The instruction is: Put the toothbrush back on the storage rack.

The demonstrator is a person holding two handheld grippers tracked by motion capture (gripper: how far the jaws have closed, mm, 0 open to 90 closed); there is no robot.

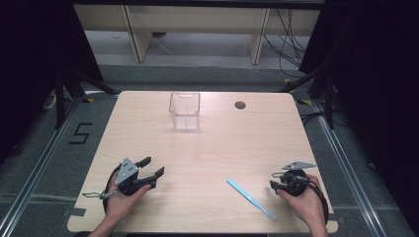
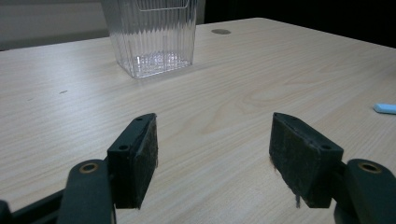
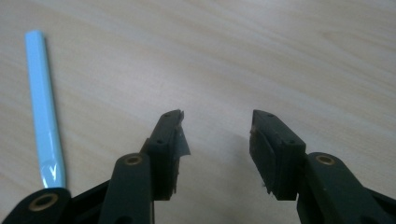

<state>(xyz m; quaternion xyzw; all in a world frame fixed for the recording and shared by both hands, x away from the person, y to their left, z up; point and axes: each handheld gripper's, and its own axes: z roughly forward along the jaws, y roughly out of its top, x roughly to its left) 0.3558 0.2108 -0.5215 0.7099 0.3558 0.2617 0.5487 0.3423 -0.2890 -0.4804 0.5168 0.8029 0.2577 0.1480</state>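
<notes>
The left gripper (image 1: 150,167) sat low on the tabletop (image 1: 207,148) with its jaws spread wide and nothing between them. In the left gripper view the jaws pointed across bare wood toward a clear ribbed cup (image 2: 152,37), which stood upright and well beyond the tips, a little to the left of the line between them. The blue stick's end (image 2: 385,108) only just showed at the far right edge of that view, well off to the side of the jaws.

That blue stick (image 1: 251,199), a thin flat strip, lay on the tabletop between the two hands and much closer to the right one. From above, its long axis ran on a slant, the far end toward the middle of the tabletop and the near end toward the person's edge.

The right gripper (image 1: 273,185) was also open and empty, its jaws parted over plain wood. In the right gripper view the stick (image 3: 44,107) lay to the left of the jaws, outside the left jaw and not touching it, running roughly along the direction the jaws pointed, leaning slightly away at the far end. Its near end sat level with the base of the left jaw.

So the right hand looked the better placed to take it: the jaws would probably need to shift sideways to the left until the strip lay between them, closing across its narrow width rather than along its length.
</notes>
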